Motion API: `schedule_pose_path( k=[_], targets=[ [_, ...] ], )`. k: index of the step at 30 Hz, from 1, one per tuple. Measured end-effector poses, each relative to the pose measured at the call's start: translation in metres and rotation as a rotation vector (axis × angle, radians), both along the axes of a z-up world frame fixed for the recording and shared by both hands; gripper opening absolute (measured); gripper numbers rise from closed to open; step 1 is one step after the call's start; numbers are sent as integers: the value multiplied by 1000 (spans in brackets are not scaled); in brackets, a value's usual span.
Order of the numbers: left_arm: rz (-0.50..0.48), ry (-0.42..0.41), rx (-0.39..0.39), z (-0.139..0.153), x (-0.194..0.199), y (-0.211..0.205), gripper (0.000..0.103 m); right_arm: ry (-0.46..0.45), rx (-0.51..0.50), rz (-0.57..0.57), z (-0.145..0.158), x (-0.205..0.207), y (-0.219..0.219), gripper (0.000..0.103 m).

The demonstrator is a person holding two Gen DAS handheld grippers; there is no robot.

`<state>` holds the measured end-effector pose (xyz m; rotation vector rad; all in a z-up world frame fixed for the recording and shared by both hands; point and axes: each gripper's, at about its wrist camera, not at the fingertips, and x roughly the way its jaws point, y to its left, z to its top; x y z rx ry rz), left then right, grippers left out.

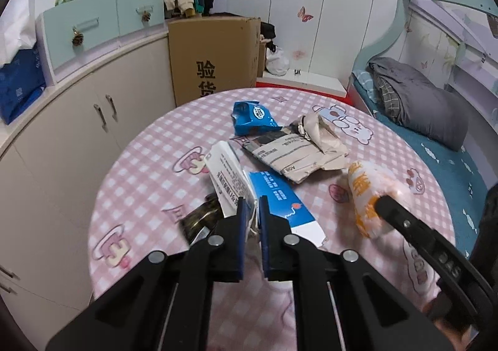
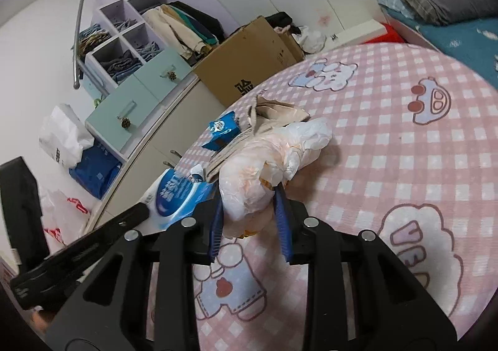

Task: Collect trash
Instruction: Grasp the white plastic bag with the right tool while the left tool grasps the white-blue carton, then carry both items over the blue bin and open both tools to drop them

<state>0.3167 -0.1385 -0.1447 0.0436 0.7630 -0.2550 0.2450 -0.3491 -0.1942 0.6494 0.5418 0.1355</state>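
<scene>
On the pink checked table (image 1: 140,164) my left gripper (image 1: 252,202) is shut on the edge of a blue and white wrapper (image 1: 280,195), whose white flap sticks up to the left. In the right wrist view that wrapper (image 2: 177,195) shows at the lower left. My right gripper (image 2: 249,195) is shut on a crumpled white and orange plastic bag (image 2: 267,161). The bag (image 1: 364,186) also shows at the right of the left wrist view. Farther back lie a blue snack packet (image 1: 252,117) and torn beige paper packaging (image 1: 298,148).
A dark shiny wrapper (image 1: 199,217) lies just left of my left fingers. Beyond the table stand a brown cardboard box (image 1: 214,55), a cream cabinet (image 1: 77,133) with mint drawers on top, and a bed (image 1: 435,139) with a grey blanket on the right.
</scene>
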Motion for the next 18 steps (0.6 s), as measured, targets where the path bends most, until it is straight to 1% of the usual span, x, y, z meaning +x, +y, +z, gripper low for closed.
schedule_pose_path(
  k=[4, 8, 11, 16, 18],
  targets=[
    [9, -21, -27, 8, -23, 16, 7, -13, -23, 9, 6, -17, 12, 29],
    [23, -52, -35, 17, -45, 32, 7, -44, -48, 29, 21, -35, 28, 29],
    [26, -77, -57, 26, -60, 47, 7, -63, -56, 55, 32, -46, 42, 29],
    [49, -115, -74, 40, -85, 80, 7, -85, -72, 122, 47, -58, 77, 29],
    [66, -123, -83, 44, -92, 94, 7, -91, -85, 166, 53, -60, 100, 29]
  ],
)
